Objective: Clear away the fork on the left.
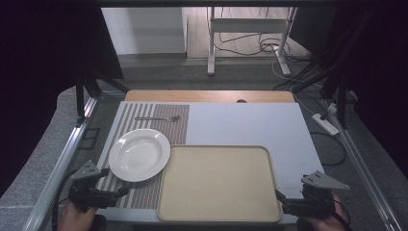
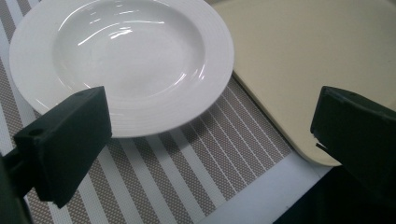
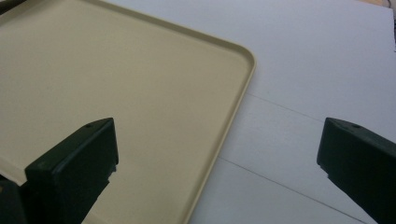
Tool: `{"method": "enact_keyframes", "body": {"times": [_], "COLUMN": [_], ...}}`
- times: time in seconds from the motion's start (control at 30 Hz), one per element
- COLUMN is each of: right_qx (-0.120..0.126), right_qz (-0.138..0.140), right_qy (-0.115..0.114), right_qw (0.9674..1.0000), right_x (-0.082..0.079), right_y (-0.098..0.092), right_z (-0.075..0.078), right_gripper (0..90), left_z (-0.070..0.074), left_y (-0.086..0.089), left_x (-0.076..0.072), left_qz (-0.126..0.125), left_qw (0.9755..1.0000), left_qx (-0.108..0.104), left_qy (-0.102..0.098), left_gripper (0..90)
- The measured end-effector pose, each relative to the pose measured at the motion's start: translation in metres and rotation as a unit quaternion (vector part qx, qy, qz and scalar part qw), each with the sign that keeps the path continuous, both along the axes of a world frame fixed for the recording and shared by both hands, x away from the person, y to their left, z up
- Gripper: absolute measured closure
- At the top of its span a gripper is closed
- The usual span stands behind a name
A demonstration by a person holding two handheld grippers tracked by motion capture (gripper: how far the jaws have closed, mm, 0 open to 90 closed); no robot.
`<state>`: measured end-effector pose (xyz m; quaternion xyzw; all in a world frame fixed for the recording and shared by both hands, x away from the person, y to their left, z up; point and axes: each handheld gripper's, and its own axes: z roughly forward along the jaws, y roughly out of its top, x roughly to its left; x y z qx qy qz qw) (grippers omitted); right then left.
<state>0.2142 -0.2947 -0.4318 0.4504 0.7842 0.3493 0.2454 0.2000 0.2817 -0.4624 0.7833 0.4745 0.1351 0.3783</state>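
Note:
A white deep plate (image 1: pixel 139 154) rests on a striped placemat (image 1: pixel 166 129) at the table's left, its rim touching or just over the edge of an empty beige tray (image 1: pixel 219 183). A fork (image 1: pixel 158 118) lies on the mat behind the plate. My left gripper (image 1: pixel 115 184) sits near the front left corner, open, pointing toward the plate. In the left gripper view its jaws (image 2: pixel 210 126) stand wide apart just short of the plate (image 2: pixel 121 56). My right gripper (image 1: pixel 285 201) is at the tray's front right corner, open, its jaws (image 3: pixel 217 154) straddling the tray rim (image 3: pixel 243 88).
A white mat (image 1: pixel 250 125) covers the table's right half, with a wooden strip (image 1: pixel 207 96) at the back. Metal rails run along both sides. A desk frame and cables stand on the floor beyond, and a power strip (image 1: pixel 325 123) lies at the right.

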Motion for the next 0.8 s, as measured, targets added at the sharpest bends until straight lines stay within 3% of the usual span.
{"method": "enact_keyframes", "body": {"times": [0.8], "right_qx": [-0.005], "right_qz": [0.005], "right_qy": [0.005], "right_qw": [1.0], "right_x": [0.001], "right_y": [0.001], "right_z": [-0.001], "right_gripper": [0.0], "left_z": [-0.006], "left_y": [-0.012], "left_x": [0.031], "left_qz": [-0.007], "left_qw": [0.9993], "left_qx": [0.036], "left_qy": [0.005], "left_gripper": [0.0]}}
